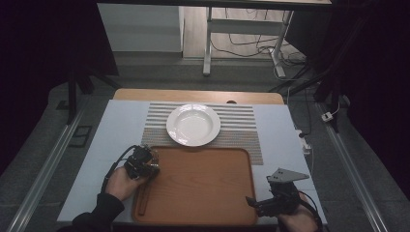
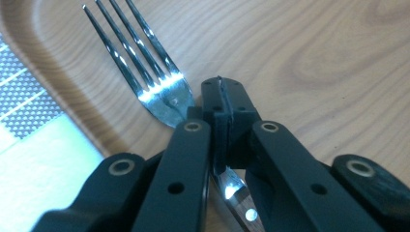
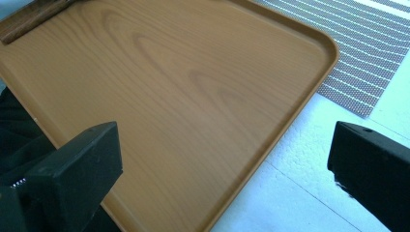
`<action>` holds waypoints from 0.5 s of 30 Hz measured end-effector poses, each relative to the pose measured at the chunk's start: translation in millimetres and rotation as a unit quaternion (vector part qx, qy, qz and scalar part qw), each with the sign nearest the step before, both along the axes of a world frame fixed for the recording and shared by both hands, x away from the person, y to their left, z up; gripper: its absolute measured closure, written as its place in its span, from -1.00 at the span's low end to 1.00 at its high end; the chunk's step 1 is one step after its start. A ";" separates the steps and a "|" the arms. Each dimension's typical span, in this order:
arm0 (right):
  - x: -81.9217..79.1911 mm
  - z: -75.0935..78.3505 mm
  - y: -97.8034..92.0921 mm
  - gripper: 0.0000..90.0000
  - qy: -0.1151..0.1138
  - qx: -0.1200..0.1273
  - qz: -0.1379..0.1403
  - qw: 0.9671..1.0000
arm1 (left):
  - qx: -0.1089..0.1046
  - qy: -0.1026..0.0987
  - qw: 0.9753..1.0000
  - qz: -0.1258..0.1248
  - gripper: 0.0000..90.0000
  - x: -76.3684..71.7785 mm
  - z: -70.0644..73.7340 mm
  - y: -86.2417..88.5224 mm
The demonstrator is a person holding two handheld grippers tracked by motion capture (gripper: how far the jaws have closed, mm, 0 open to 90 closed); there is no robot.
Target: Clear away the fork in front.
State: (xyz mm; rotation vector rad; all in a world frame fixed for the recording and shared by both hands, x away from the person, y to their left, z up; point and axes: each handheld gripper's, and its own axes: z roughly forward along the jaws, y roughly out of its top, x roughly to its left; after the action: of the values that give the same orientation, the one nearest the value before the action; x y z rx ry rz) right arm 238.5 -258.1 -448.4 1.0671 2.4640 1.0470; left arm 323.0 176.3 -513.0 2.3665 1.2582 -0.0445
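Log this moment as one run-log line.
left gripper: shut on fork neck, over tray | right gripper: open, empty, at tray corner | plate: empty, on mat

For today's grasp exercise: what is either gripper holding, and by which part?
The left gripper is shut on the fork at its neck, just below the tines. The right gripper is open, holding nothing.

Both grippers are black: the left gripper (image 2: 222, 104) has flat linkage bars with silver rivets, screw holes and a trailing black cable, the right gripper (image 1: 256, 202) carries a grey three-cornered plate, and the person wears dark sleeves.
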 end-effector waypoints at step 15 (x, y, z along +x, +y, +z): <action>0.2 -0.1 0.1 -1.00 0.001 0.000 0.000 1.000 | -0.058 -0.037 0.998 -0.005 0.37 -16.0 24.1 13.6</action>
State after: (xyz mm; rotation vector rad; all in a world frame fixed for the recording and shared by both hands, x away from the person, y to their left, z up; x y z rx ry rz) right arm 238.7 -258.0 -448.4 1.0682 2.4648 1.0460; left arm 307.0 189.9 -488.9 2.2544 1.1775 -0.0324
